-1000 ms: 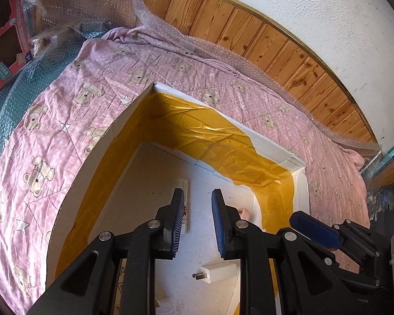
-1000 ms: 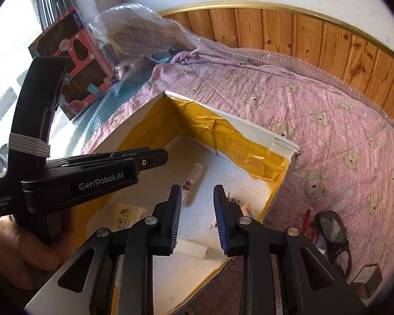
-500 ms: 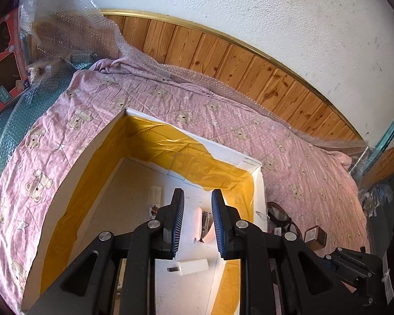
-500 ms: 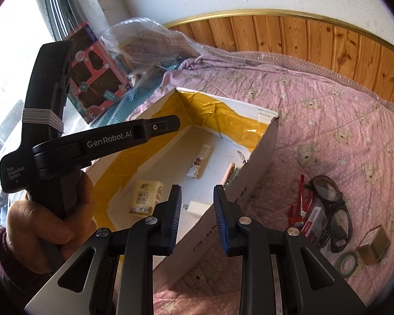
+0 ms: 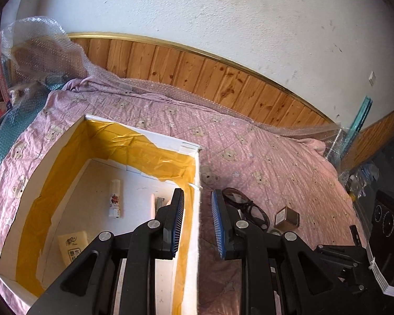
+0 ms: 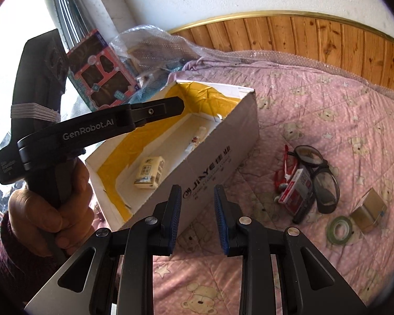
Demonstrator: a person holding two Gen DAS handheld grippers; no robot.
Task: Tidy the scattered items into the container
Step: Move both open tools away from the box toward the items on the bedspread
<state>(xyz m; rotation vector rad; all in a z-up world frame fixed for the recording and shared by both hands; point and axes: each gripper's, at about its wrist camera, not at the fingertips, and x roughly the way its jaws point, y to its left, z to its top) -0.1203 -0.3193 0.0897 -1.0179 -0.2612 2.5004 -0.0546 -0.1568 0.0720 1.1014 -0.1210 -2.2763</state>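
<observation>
A white cardboard box (image 6: 218, 155) lined with yellow tape (image 5: 134, 152) lies on a pink bear-print quilt. Inside it rest a small tube (image 5: 115, 199) and a yellow tissue pack (image 6: 149, 172). My left gripper (image 5: 197, 223) hovers open above the box's right wall, empty. My right gripper (image 6: 198, 220) is open and empty, held over the quilt in front of the box. To the right of the box lie dark safety glasses (image 6: 320, 176), a red-and-white small box (image 6: 296, 190), a red tool (image 6: 283, 168), a green tape roll (image 6: 340, 229) and a brown cube box (image 6: 369, 210).
A hand (image 6: 52, 210) grips the left gripper's handle at the left of the right wrist view. Bubble wrap (image 6: 149, 42) and a pink toy box (image 6: 102, 71) sit behind the container. Wood panelling (image 5: 223, 78) and a white wall close off the far side.
Both grippers have pulled back and up out of the box and swung right. The scattered items on the quilt have come into view. Both jaws stay apart and empty.
</observation>
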